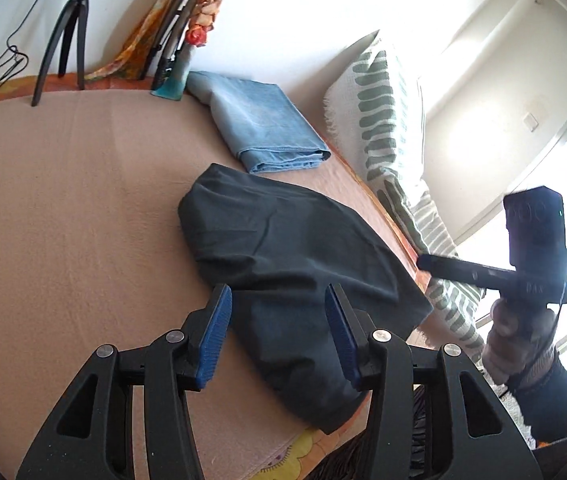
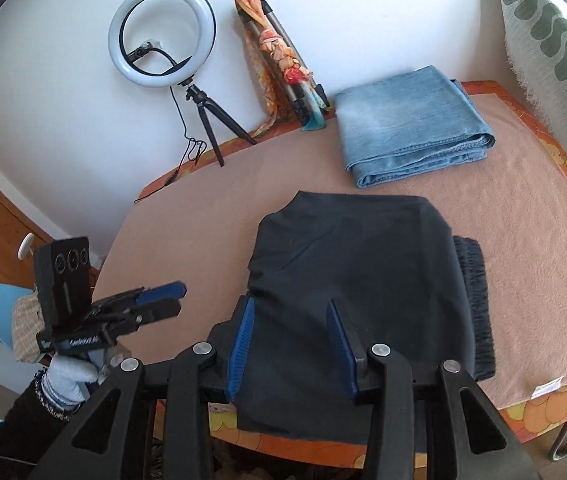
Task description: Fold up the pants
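Black pants (image 2: 355, 280) lie folded into a compact rectangle on the tan table cover, with the elastic waistband (image 2: 477, 300) showing along the right side. They also show in the left wrist view (image 1: 283, 256). My left gripper (image 1: 277, 316) is open and empty, held above the near end of the pants. My right gripper (image 2: 291, 320) is open and empty, held above the near edge of the pants. The left gripper also shows in the right wrist view (image 2: 163, 300), off the table's left side. The right gripper's body (image 1: 531, 248) shows at the right in the left wrist view.
Folded blue jeans (image 2: 411, 120) lie at the table's far right. A ring light on a small tripod (image 2: 163, 36) and a folded tripod wrapped in orange cloth (image 2: 283, 56) stand by the wall. A green-patterned throw (image 1: 383, 120) hangs beside the table. The table (image 2: 543, 404) has an orange flowered edge.
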Tool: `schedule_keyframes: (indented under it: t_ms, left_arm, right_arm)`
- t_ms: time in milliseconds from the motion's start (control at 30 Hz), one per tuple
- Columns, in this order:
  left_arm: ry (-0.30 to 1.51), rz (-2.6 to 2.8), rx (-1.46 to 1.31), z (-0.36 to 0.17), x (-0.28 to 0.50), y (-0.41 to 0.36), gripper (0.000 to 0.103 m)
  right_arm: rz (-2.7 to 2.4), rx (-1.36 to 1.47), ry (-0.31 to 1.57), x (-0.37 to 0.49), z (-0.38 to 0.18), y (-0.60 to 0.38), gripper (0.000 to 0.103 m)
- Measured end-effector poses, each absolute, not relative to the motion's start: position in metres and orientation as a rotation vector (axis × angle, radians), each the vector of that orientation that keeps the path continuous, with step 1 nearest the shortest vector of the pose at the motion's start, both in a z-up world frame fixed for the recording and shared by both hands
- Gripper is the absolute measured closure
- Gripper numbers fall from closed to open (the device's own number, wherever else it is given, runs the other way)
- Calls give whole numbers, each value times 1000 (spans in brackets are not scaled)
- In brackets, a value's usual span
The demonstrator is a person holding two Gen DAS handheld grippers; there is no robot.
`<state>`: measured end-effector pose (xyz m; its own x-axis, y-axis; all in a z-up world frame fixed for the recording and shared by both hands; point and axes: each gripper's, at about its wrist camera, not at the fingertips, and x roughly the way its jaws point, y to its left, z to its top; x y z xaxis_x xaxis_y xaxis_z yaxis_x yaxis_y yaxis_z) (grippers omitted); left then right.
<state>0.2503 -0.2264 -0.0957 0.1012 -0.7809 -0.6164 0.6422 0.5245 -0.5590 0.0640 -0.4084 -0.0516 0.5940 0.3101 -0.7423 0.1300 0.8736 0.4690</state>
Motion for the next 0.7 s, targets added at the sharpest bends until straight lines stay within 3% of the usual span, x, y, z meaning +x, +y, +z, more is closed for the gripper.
schedule_keyframes:
  t_ms: [333,700]
  left_arm:
    - [1142,-971,-348,-137,306,-244,56]
    - [1201,-945,-372,-160,313,-252,56]
  right_arm:
    - [184,706,1088,39,-149,-326,63]
    - [15,597,1035,48,-148,-307,66]
